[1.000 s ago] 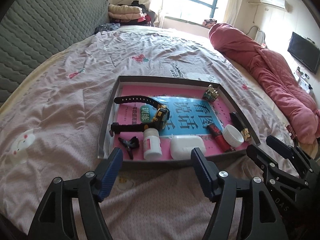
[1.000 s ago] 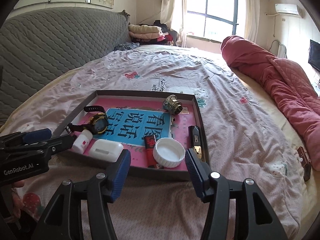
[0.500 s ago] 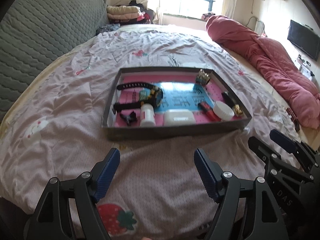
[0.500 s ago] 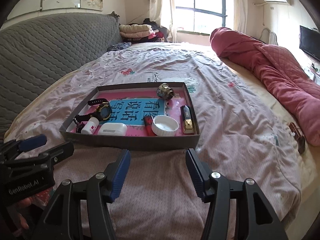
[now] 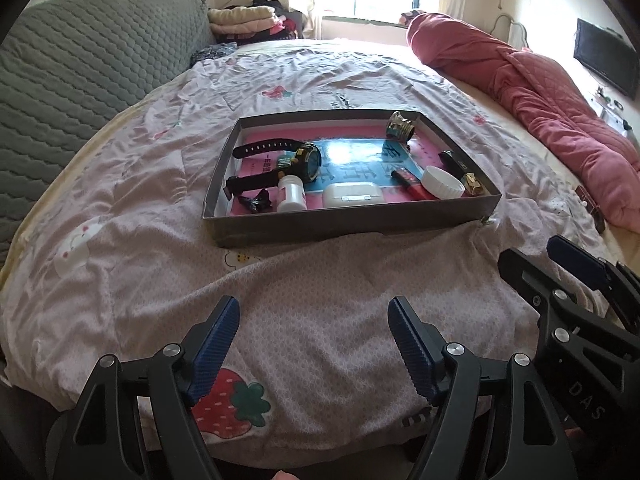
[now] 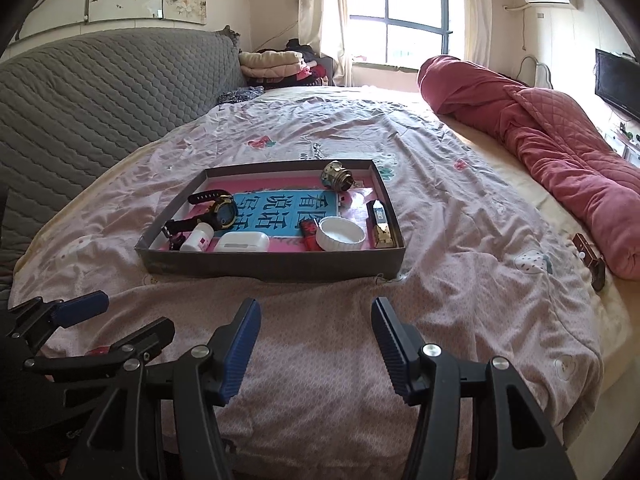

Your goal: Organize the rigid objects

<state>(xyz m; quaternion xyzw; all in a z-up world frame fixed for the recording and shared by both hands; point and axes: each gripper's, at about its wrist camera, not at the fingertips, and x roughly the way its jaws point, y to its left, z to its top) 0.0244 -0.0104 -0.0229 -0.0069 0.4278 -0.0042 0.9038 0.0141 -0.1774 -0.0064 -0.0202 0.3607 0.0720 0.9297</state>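
Note:
A shallow grey box (image 5: 352, 222) (image 6: 276, 266) lies on the bed. It holds a black watch (image 5: 308, 160) (image 6: 222, 212), a white pill bottle (image 5: 291, 194) (image 6: 196, 238), a white earbud case (image 5: 351, 194) (image 6: 242, 241), a red lighter (image 5: 412, 184), a white lid (image 5: 442, 182) (image 6: 341, 233), a brass fitting (image 5: 398, 126) (image 6: 337, 176), a gold-and-black block (image 6: 382, 226) and a small black clip (image 5: 256, 202). My left gripper (image 5: 314, 322) and right gripper (image 6: 316, 322) are both open and empty, held back from the box near the bed's front edge.
The pink patterned bedspread (image 6: 460, 280) covers the bed. A grey quilted headboard (image 6: 100, 92) is at the left, a rolled red quilt (image 6: 540, 140) at the right. A small dark object (image 6: 588, 256) lies at the right bed edge. Folded clothes (image 6: 276, 64) sit by the window.
Both grippers have pulled back from the box toward the bed's front edge. The box and its contents look smaller and have not moved. Both stay open.

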